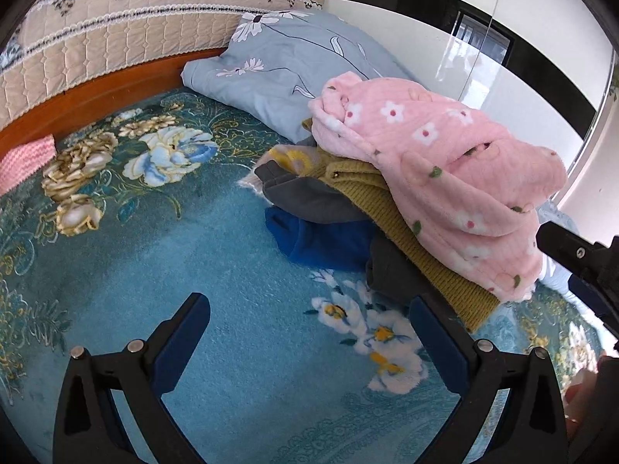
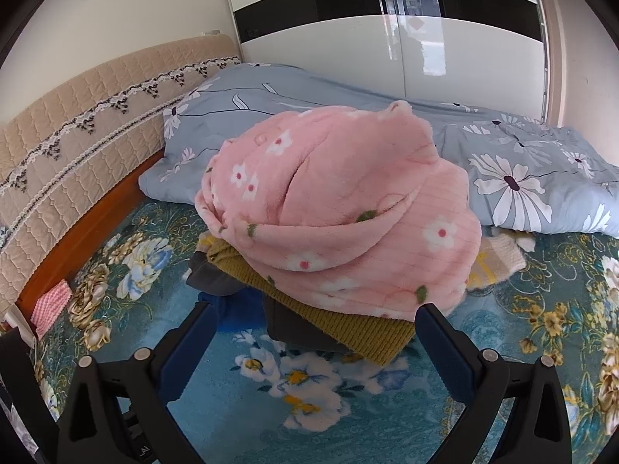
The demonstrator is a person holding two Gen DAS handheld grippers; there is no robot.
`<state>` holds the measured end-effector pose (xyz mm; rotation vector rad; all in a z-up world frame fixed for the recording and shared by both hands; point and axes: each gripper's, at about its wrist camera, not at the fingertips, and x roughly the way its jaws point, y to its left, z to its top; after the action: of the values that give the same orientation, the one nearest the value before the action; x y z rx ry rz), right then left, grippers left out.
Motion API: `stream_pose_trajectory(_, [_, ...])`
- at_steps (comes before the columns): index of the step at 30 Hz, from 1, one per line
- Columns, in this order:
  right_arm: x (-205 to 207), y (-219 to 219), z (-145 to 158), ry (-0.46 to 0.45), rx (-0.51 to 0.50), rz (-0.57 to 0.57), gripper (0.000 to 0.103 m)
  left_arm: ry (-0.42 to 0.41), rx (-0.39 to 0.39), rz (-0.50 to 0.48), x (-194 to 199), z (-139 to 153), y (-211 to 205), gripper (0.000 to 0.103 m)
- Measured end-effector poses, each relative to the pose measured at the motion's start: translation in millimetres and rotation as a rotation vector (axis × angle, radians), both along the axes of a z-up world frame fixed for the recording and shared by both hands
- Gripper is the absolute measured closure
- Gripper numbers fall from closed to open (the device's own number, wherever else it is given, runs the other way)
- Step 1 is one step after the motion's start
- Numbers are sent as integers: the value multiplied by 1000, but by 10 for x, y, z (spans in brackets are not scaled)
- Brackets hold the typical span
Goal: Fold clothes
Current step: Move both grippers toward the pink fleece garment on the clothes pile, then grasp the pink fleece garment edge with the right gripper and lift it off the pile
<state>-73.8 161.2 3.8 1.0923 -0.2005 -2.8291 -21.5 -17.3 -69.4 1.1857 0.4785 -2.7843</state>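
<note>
A pile of clothes lies on the blue flowered bedspread point(image 1: 216, 255). On top is a pink fleece garment with white flowers point(image 1: 437, 170), also in the right wrist view point(image 2: 340, 208). Under it lie a mustard knit point(image 1: 410, 216) point(image 2: 348, 324), grey pieces point(image 1: 309, 197) and a blue garment point(image 1: 321, 243). My left gripper point(image 1: 309, 305) is open and empty, just left of the pile's near edge. My right gripper point(image 2: 317, 317) is open and empty, its jaws standing either side of the pile's near edge. Part of the right gripper shows at the left wrist view's right edge point(image 1: 572, 255).
A grey-blue flowered quilt point(image 2: 503, 154) lies behind the pile. A padded beige headboard point(image 1: 116, 38) with a wooden base runs along the left. A pink knitted piece point(image 1: 23, 162) lies near it. A glossy white-and-black wardrobe point(image 2: 387, 38) stands behind the bed.
</note>
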Motion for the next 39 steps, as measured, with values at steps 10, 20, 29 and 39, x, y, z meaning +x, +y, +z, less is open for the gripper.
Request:
stream_pose_trajectory(10, [-361,350,133,-13,-206,3,0,57,63,-19,-7,132,-220,0])
stream_pose_trajectory(20, [-1227,781,442,-5,-306,-129,0,105,-7,26,-30,368,-964,0])
stream_pose_trajectory(29, [-1483,935,129,-119,-560,-297,81,92,-93,57,135,451,-1439,0])
stream_pose_trajectory(39, [-741,1056,743,48,-653,-192,94,86,-2,41,489,627,-1586,0])
